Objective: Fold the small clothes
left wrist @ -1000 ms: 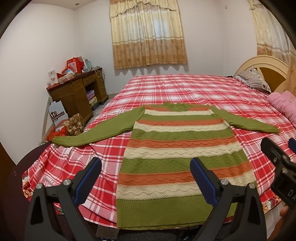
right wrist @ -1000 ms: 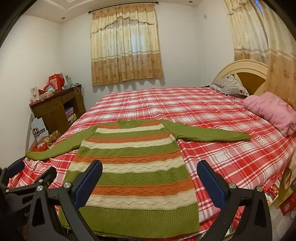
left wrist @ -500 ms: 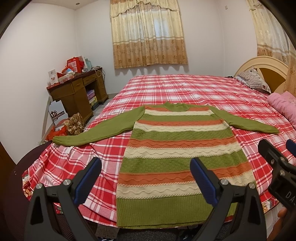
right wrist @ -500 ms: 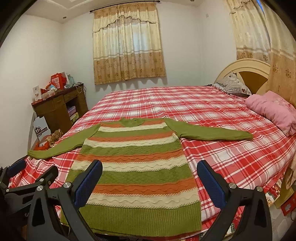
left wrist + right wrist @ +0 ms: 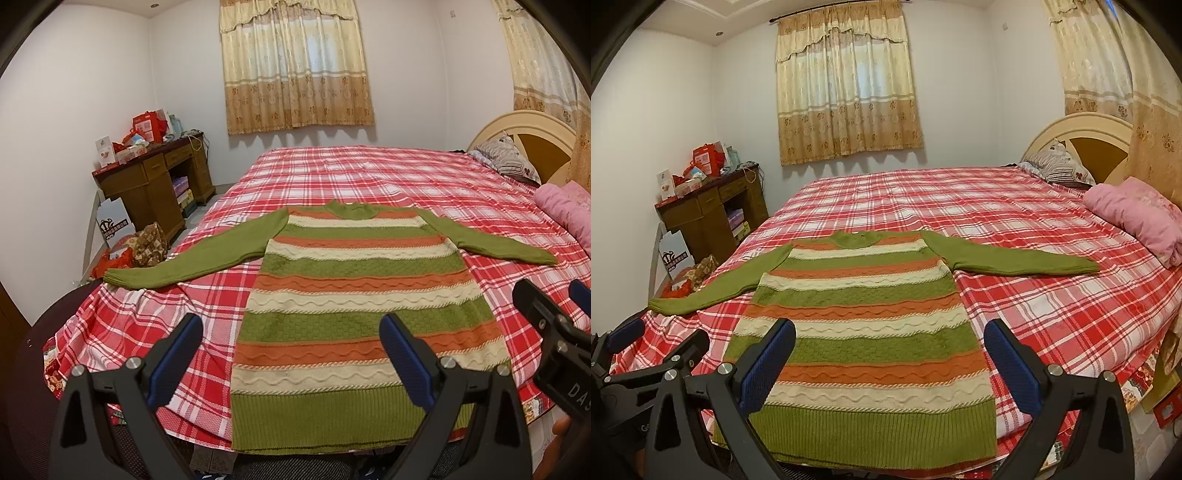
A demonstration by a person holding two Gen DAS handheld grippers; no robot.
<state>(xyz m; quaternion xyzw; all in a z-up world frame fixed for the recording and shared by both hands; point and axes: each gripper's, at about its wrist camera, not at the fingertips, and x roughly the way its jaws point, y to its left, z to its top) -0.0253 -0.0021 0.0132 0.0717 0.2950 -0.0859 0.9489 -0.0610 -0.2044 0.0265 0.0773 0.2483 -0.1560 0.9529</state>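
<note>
A knitted sweater (image 5: pixel 354 295) (image 5: pixel 864 332) with green, orange and cream stripes lies flat on the red plaid bed (image 5: pixel 362 173) (image 5: pixel 1052 288). Both green sleeves are spread out sideways, and the hem reaches the near bed edge. My left gripper (image 5: pixel 291 350) hovers open above the hem, nothing between its blue pads. In its own view my right gripper (image 5: pixel 890 354) is open too, held over the lower half of the sweater. Each gripper shows at the edge of the other's view, the right one (image 5: pixel 554 332) to the right, the left one (image 5: pixel 646 354) to the left.
A brown desk (image 5: pixel 147 184) piled with red boxes stands left of the bed, with bags (image 5: pixel 144 243) on the floor beside it. A pink quilt (image 5: pixel 1137 218) and a striped pillow (image 5: pixel 1056 166) lie by the headboard at the right.
Both views have shifted very slightly; the sweater lies as before and both grippers remain open.
</note>
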